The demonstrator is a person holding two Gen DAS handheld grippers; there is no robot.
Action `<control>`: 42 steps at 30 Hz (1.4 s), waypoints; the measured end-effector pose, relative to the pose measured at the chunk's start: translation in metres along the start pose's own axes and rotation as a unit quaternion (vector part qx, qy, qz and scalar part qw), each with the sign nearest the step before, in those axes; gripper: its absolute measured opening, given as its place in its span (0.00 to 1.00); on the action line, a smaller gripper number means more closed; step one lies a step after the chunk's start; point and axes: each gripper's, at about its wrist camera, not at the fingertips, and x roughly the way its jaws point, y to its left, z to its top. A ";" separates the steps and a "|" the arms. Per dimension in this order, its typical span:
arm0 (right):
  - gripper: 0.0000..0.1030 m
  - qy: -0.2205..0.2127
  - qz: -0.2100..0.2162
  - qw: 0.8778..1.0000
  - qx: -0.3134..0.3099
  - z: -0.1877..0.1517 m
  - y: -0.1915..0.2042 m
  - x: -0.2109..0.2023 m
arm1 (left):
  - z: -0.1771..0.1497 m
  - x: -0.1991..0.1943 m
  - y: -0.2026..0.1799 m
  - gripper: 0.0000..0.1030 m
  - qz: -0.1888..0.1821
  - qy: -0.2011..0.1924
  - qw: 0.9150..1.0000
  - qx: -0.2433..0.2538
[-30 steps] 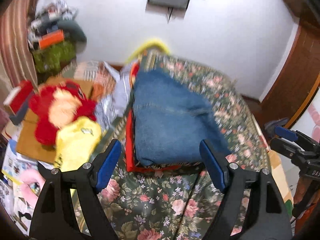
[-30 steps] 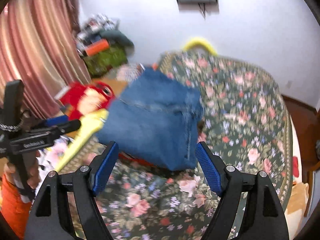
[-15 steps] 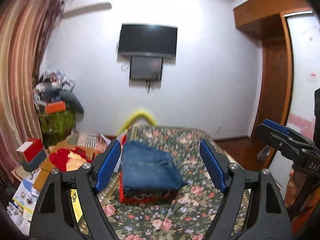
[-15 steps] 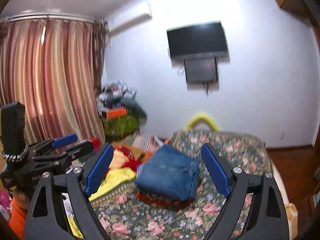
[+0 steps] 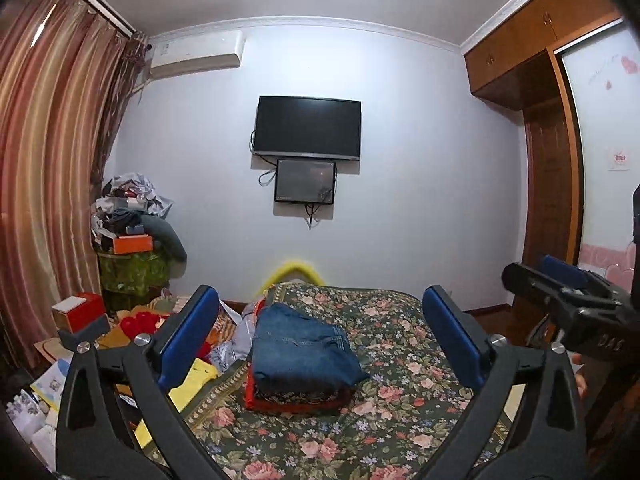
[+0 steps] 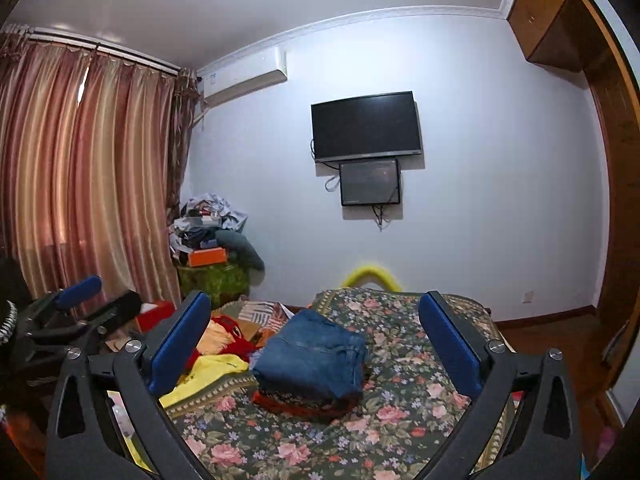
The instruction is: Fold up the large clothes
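Note:
Folded blue jeans [image 5: 302, 350] lie on top of a stack of folded clothes, with a red garment [image 5: 288, 402] at the bottom, on the floral bed [image 5: 400, 364]. The stack also shows in the right wrist view [image 6: 316, 358]. My left gripper [image 5: 320, 338] is open and empty, held well back from the stack and above the bed. My right gripper [image 6: 314, 340] is open and empty, also back from the stack. Each gripper shows at the edge of the other's view: the right one [image 5: 568, 300], the left one [image 6: 76, 312].
Yellow cloth [image 5: 196, 380] and a red plush [image 6: 232, 338] lie left of the bed among boxes and papers. A cluttered pile [image 5: 128, 232] stands by the striped curtain [image 5: 44, 184]. A TV [image 5: 307, 128] hangs on the far wall. A wooden wardrobe [image 5: 548, 168] stands right.
Both grippers have pulled back and tilted up from close over the jeans stack. The stack now looks small and far, and the wall and TV have come into view. Both stayed open.

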 end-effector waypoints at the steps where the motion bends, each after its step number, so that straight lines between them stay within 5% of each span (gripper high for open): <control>1: 1.00 0.000 0.000 1.000 -0.001 0.000 0.001 -0.005 | -0.001 0.001 0.001 0.99 0.002 0.002 1.000 0.001; 42: 1.00 0.041 -0.005 0.999 0.012 -0.015 -0.017 -0.004 | -0.021 0.025 -0.002 1.00 0.014 0.051 0.999 0.006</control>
